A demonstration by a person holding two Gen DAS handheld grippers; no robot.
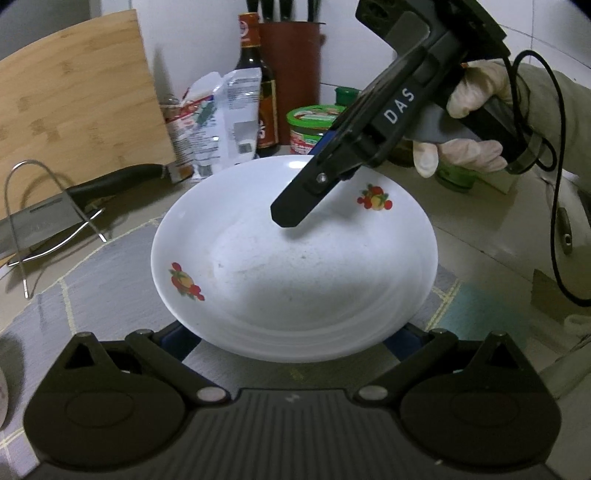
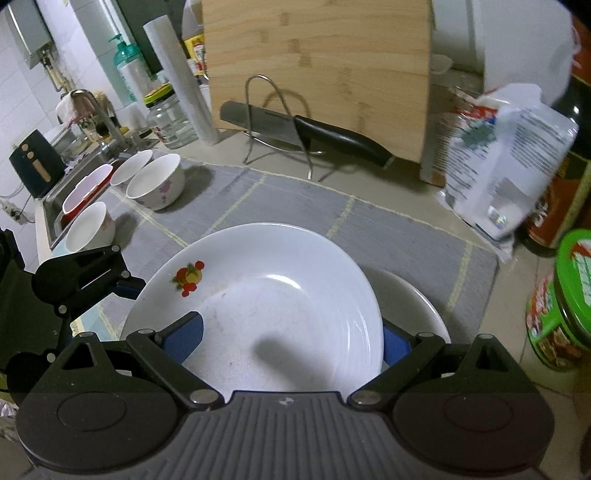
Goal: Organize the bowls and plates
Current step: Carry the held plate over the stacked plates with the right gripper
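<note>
Plate (image 2: 280, 317) with fruit pictures sits tilted between the right gripper's (image 2: 291, 341) wide-apart blue fingers (image 2: 183, 336); left gripper's (image 1: 291, 341) grip can't be told.

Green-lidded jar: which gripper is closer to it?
Right. The right gripper is at the plate's edge on the side of the green-lidded jar. The left gripper is across the plate, farther away.

White tiled wall (image 1: 177, 33) behind a beige countertop (image 2: 388, 192)
</note>
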